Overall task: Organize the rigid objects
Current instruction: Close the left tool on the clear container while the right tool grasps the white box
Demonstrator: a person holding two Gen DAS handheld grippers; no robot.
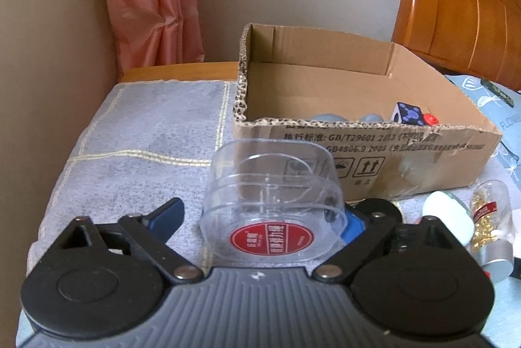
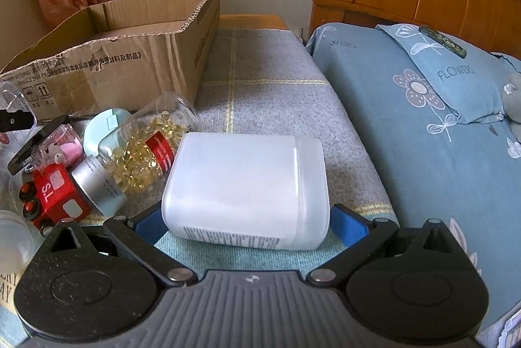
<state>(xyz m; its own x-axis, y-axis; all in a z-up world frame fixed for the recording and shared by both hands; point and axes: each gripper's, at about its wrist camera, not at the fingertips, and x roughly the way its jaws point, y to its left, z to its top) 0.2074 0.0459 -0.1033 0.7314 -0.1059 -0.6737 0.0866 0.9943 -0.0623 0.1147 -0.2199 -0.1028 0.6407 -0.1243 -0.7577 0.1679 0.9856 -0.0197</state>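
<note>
Currently: two containers lie on the grey blanket (image 2: 276, 80) before the cardboard box (image 1: 358, 80).
White jar (image 2: 244, 188) lies sideways, long axis across right gripper (image 2: 250, 225), pads spread either side, contact unclear. Clear jar (image 1: 270, 201) between left gripper (image 1: 260, 217) pads, base facing camera, grip unclear.

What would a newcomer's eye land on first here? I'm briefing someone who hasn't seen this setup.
Probably the frosted white jar lying on its side on the grey cloth, between the right tongs. Next, the clear plastic container with a red label between the left tongs, in front of the open cardboard box. Beside the jar lies a bottle of golden capsules.
</note>
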